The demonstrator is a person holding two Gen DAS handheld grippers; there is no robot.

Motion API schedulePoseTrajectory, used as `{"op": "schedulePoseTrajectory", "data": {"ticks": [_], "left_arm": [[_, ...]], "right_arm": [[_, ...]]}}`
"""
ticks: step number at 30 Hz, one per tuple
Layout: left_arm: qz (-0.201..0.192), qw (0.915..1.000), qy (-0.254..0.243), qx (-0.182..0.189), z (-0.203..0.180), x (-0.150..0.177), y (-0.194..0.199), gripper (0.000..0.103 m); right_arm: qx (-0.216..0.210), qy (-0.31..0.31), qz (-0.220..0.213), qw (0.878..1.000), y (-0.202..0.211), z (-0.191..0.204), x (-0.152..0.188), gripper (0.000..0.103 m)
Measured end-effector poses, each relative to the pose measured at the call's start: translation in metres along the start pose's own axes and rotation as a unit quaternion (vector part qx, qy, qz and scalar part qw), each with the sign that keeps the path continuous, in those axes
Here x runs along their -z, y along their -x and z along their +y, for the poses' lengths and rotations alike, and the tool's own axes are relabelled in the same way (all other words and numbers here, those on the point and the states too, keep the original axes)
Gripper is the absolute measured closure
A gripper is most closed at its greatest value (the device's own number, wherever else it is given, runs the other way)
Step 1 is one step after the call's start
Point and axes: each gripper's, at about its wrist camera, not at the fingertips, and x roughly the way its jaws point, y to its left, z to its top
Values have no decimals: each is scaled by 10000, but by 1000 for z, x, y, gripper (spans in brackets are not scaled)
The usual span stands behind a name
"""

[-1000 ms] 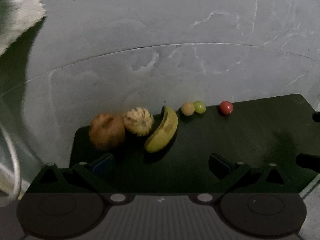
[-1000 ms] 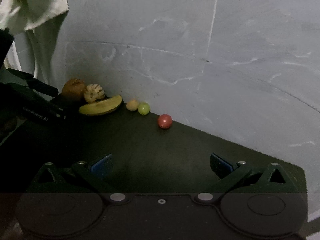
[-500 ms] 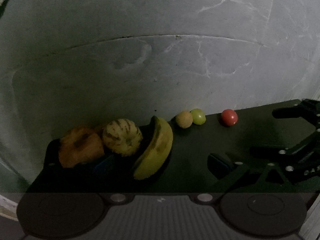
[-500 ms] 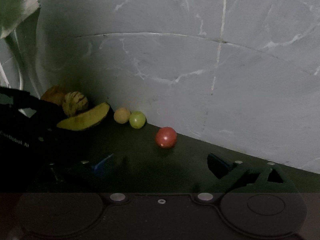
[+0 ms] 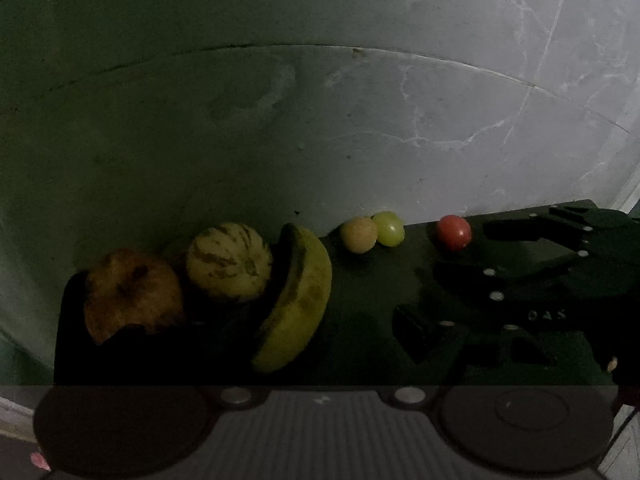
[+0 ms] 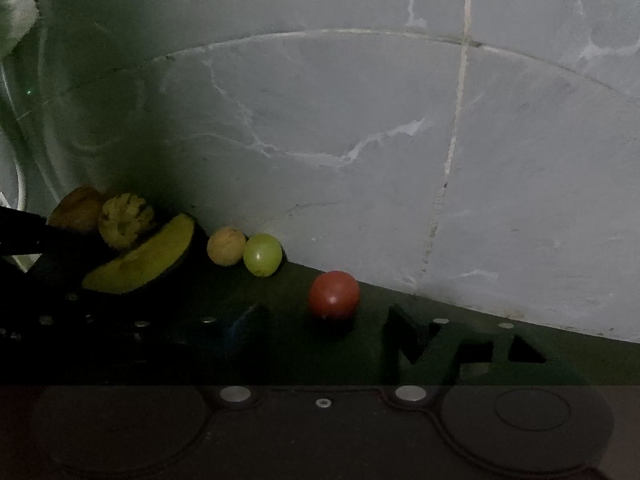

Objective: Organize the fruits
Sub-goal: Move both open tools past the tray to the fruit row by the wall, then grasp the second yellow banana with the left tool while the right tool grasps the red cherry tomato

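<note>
A row of fruit lies on a dark table (image 5: 372, 292) against a marble wall: a brown-orange fruit (image 5: 132, 292), a striped melon (image 5: 228, 262), a banana (image 5: 296, 300), a tan fruit (image 5: 359, 234), a green fruit (image 5: 389, 228) and a red fruit (image 5: 453, 232). My left gripper (image 5: 276, 336) hangs low over the banana with its jaws closing; the banana lies between them untouched, and the left finger is lost in shadow. My right gripper (image 6: 324, 330) is closing too, with the red fruit (image 6: 334, 295) just ahead between its fingertips (image 6: 404, 336), apart from both.
The marble wall (image 6: 360, 140) rises right behind the fruit. A white cloth (image 6: 16, 20) hangs at the upper left. In the right wrist view the left gripper's dark body (image 6: 48, 240) covers the left end of the row. Bare table (image 6: 560, 344) lies right of the red fruit.
Both grippers have come down and closer to the fruit, and their jaws have narrowed. The right gripper has entered the left wrist view beside the red fruit.
</note>
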Motion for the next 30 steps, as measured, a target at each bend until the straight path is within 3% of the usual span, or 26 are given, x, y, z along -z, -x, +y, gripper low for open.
{"op": "schedulePoseTrajectory", "data": {"ticks": [5, 13, 17, 24, 30], "left_arm": [[31, 9999, 24, 128, 2, -3, -3, 29], [142, 9996, 110, 235, 2, -9, -12, 43], [257, 9994, 236, 64, 3, -14, -22, 55], [277, 9987, 423, -110, -1, -19, -32, 60], [276, 9982, 427, -312, -11, -20, -39, 71]], "right_arm": [[-19, -9, -70, 10000, -4, 2, -3, 39], [-2, 68, -118, 9999, -11, 2, -6, 64], [16, 38, -124, 9999, -14, 3, -7, 65], [32, 13, -161, 9999, -10, 6, -3, 73], [-29, 5, -130, 9999, -4, 8, -2, 73]]}}
